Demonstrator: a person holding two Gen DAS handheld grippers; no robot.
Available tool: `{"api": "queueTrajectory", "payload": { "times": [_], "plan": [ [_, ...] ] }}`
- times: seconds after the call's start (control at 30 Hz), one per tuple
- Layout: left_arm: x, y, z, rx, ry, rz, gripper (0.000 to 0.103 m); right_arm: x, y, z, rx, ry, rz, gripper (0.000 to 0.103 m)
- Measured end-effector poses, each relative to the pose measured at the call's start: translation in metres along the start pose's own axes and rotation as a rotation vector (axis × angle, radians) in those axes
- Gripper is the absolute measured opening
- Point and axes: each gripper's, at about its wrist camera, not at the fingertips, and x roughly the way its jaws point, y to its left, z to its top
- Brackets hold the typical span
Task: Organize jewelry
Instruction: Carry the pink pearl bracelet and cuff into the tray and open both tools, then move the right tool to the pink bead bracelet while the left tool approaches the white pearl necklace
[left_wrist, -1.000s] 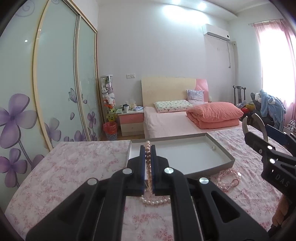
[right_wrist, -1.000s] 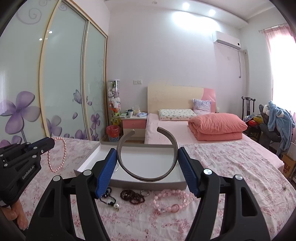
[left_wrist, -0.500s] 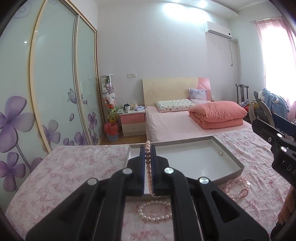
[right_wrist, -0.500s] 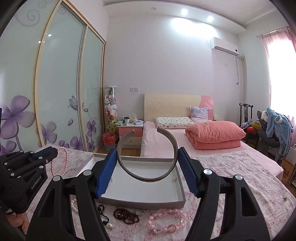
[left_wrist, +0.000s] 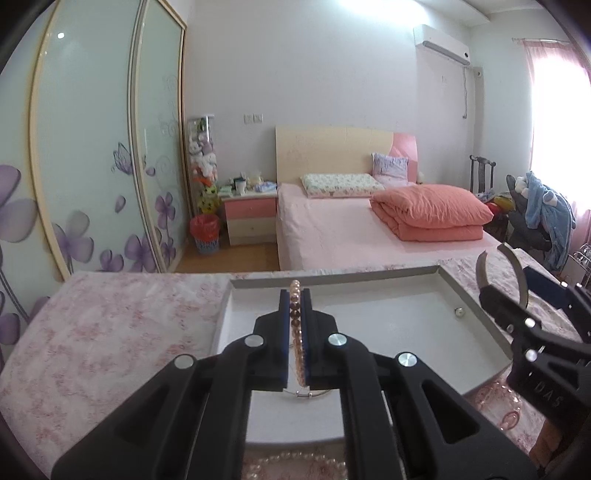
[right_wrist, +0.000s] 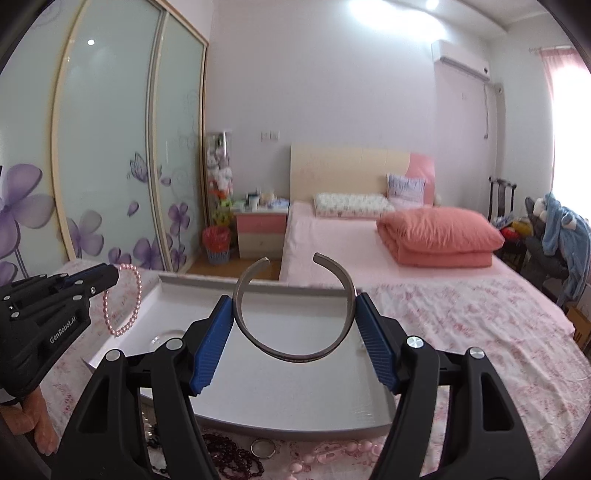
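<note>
My left gripper (left_wrist: 294, 295) is shut on a pink pearl bracelet (left_wrist: 295, 317) and holds it above the left part of the grey tray (left_wrist: 476, 317). In the right wrist view the bracelet (right_wrist: 123, 299) hangs from the left gripper (right_wrist: 110, 275) over the tray's left rim (right_wrist: 155, 295). My right gripper (right_wrist: 295, 310) is shut on a grey open bangle (right_wrist: 291, 343), held flat over the tray's middle. It shows in the left wrist view (left_wrist: 487, 291) at the tray's right edge. A small bead (left_wrist: 459, 312) lies in the tray.
The tray sits on a pink flowered cloth (right_wrist: 480, 332). In front of it lie a dark bead bracelet (right_wrist: 232, 458), a metal ring (right_wrist: 263, 448), a pink chain bracelet (right_wrist: 332, 452) and a white pearl bracelet (left_wrist: 295, 461). A bed (left_wrist: 369, 229) stands behind.
Both grippers have moved forward over the tray, each keeping its hold. The jewelry in front of the tray has slid toward the bottom of both views.
</note>
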Motion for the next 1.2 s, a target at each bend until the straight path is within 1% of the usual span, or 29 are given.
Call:
{"api": "queueTrajectory", "payload": {
  "times": [0.07, 0.2, 0.23, 0.3, 0.33, 0.37, 0.5, 0.67, 0.87, 1.03, 1.13, 1.2],
  "plan": [
    [0.016, 0.001, -0.001, -0.003, 0.028, 0.002, 0.007, 0.019, 0.003, -0.004, 0.000, 0.055, 0.010, 0.068],
    [0.039, 0.003, -0.004, -0.020, 0.078, -0.008, 0.007, 0.037, 0.003, -0.008, -0.003, 0.115, 0.005, 0.068],
    [0.042, 0.004, -0.004, -0.022, 0.083, -0.009, 0.009, 0.041, 0.003, -0.009, -0.001, 0.134, 0.010, 0.068],
    [0.048, 0.004, -0.004, -0.022, 0.091, -0.011, 0.016, 0.047, 0.005, -0.010, 0.009, 0.166, 0.018, 0.068],
    [0.050, 0.004, -0.004, -0.025, 0.095, -0.010, 0.024, 0.047, 0.003, -0.012, 0.016, 0.171, 0.022, 0.068],
    [0.052, 0.007, -0.004, -0.036, 0.099, -0.008, 0.028, 0.045, 0.002, -0.012, 0.020, 0.169, 0.020, 0.069],
    [0.055, 0.019, -0.002, -0.089, 0.116, -0.012, 0.030, 0.040, 0.001, -0.010, 0.028, 0.154, 0.017, 0.069],
    [0.045, 0.037, 0.006, -0.138, 0.108, -0.005, 0.030, 0.028, -0.007, -0.006, 0.045, 0.136, 0.004, 0.069],
    [0.021, 0.054, 0.018, -0.190, 0.076, -0.029, 0.030, 0.015, -0.012, -0.004, 0.052, 0.123, -0.007, 0.069],
    [-0.004, 0.060, 0.023, -0.187, 0.055, -0.011, 0.030, 0.000, -0.018, -0.003, 0.051, 0.106, -0.014, 0.069],
    [-0.017, 0.058, 0.018, -0.173, 0.050, 0.012, 0.037, -0.009, -0.025, -0.004, 0.050, 0.103, -0.025, 0.069],
    [-0.028, 0.061, 0.010, -0.165, 0.057, 0.016, 0.038, -0.016, -0.029, -0.007, 0.051, 0.105, -0.032, 0.069]
  ]
}}
